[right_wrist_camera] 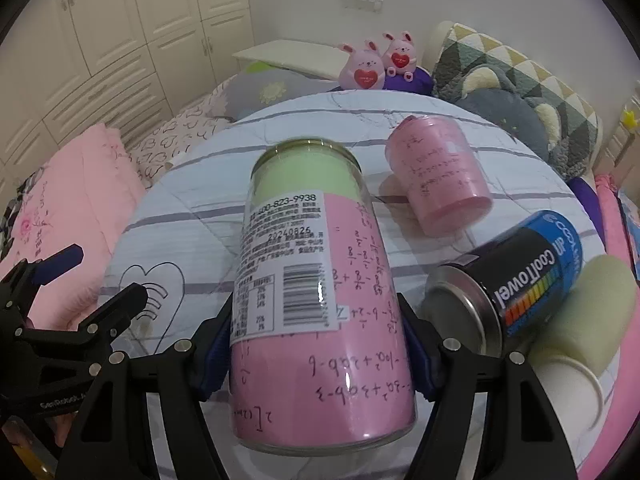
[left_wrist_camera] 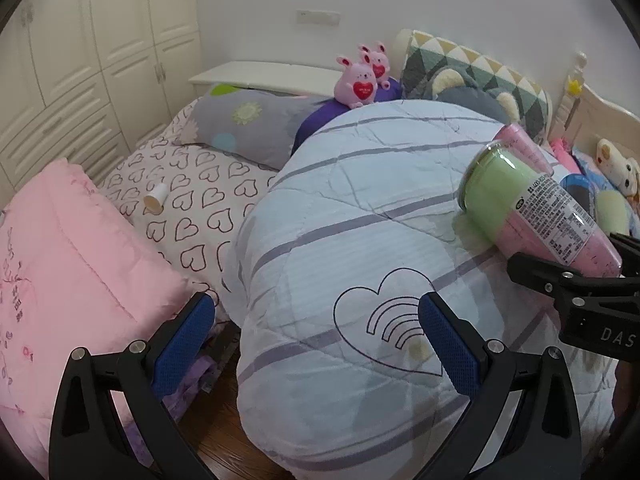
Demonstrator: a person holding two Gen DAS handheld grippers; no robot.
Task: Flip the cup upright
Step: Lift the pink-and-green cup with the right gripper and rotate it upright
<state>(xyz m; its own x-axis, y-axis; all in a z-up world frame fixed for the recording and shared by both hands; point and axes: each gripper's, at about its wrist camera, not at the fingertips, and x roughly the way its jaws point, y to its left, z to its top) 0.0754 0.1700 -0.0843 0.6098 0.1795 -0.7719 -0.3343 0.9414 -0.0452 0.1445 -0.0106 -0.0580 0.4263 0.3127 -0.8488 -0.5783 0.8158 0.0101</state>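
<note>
The right hand-held gripper [right_wrist_camera: 320, 344] is clamped on a clear cylindrical cup [right_wrist_camera: 316, 292] whose inside shows green at the far end and pink toward the camera, with a white printed label and handwritten maths on its side. The blue pads press its lower sides from left and right, and the cup points forward and slightly up along the fingers, tilted rather than upright; its green end sits out ahead of the gripper over a pale blue striped quilt [right_wrist_camera: 200, 216] on the bed. From the left wrist view the same cup [left_wrist_camera: 532, 204] appears ahead and to the right, lying at a slant with its green end lowest near the quilt [left_wrist_camera: 340, 200] and the right hand-held gripper [left_wrist_camera: 624, 256] holding its pink end. The left hand-held gripper [left_wrist_camera: 316, 344] stands wide apart with nothing between its blue pads [left_wrist_camera: 450, 344], hanging above the quilt's heart drawing [left_wrist_camera: 390, 328]. Ahead and to the right of the right gripper a pink cup [right_wrist_camera: 438, 176] lies on its side on the quilt, apart from the held one. Closer on the right lies a blue and black can [right_wrist_camera: 516, 280], touching a pale green roll [right_wrist_camera: 588, 312]. Far ahead, two pink plush rabbits [right_wrist_camera: 376, 64] sit by the pillows. A small paper cup [left_wrist_camera: 156, 198] lies on the heart-print sheet, forward and left of the left gripper.
</note>
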